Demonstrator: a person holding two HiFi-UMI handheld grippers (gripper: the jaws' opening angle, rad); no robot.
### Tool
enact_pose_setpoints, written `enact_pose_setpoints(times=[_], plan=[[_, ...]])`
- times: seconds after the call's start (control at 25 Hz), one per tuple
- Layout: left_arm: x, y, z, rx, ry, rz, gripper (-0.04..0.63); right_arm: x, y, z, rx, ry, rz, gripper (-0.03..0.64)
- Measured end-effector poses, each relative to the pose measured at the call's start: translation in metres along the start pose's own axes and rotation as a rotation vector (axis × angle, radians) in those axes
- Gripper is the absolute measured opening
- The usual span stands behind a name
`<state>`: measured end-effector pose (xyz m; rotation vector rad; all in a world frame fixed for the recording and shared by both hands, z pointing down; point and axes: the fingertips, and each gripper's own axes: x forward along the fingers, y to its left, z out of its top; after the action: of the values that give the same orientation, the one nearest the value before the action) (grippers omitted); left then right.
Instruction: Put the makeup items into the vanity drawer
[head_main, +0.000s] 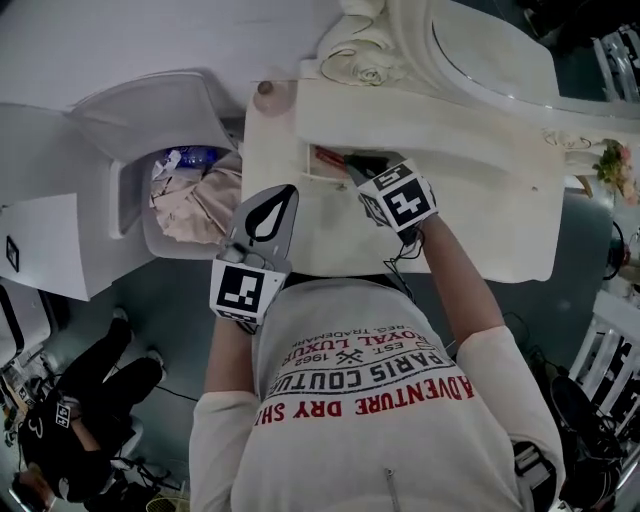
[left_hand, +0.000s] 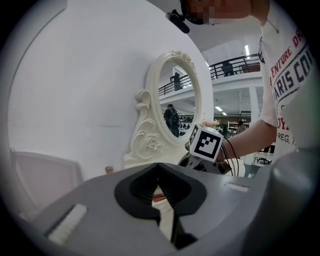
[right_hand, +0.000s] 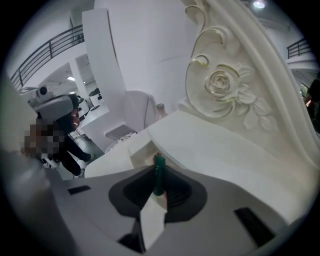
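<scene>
The white vanity (head_main: 480, 215) stands under an oval mirror (head_main: 490, 45), with its small drawer (head_main: 312, 172) pulled open at the left front. Something red (head_main: 330, 157) lies inside the drawer. My right gripper (head_main: 355, 172) hangs over the open drawer, tilted down. In the right gripper view it (right_hand: 157, 176) is shut on a slim green makeup stick (right_hand: 159, 167), whose tip pokes past the jaws toward the drawer (right_hand: 131, 150). My left gripper (head_main: 284, 198) is left of the drawer, over the vanity's front edge. Its jaws (left_hand: 159, 166) meet at the tips with nothing between them.
A white bin (head_main: 130, 180) with pinkish cloth (head_main: 200, 205) stands open left of the vanity. A small brown-capped thing (head_main: 265, 90) sits on the vanity's back left corner. Flowers (head_main: 612, 165) are at the far right, and a person in black (head_main: 80, 400) is on the floor at lower left.
</scene>
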<state>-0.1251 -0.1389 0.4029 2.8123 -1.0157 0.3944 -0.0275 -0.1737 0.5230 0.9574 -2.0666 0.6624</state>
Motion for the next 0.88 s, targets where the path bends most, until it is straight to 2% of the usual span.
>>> enact_pose_setpoints(times=[0.2,0.44,0.52,0.76,0.88], plan=[[-0.017,0.021,-0.016,-0.021,0.020,0.032,0.009,0.024,0.018,0.009,0.010,0.031,0.034,0.049],[-0.025,0.035,-0.025,-0.036,0.023,0.036,0.009,0.036,0.020,0.009,0.049,0.068,0.019,0.172],[-0.025,0.037,-0.025,-0.034,0.022,0.029,0.009,0.035,0.020,0.009,0.068,0.068,0.015,0.181],[-0.016,0.037,-0.010,-0.008,-0.004,0.000,0.009,0.011,0.014,0.016,0.098,0.000,-0.020,0.172],[-0.008,0.031,-0.001,0.013,-0.018,-0.022,0.009,-0.012,0.009,0.022,0.087,-0.076,-0.059,0.087]])
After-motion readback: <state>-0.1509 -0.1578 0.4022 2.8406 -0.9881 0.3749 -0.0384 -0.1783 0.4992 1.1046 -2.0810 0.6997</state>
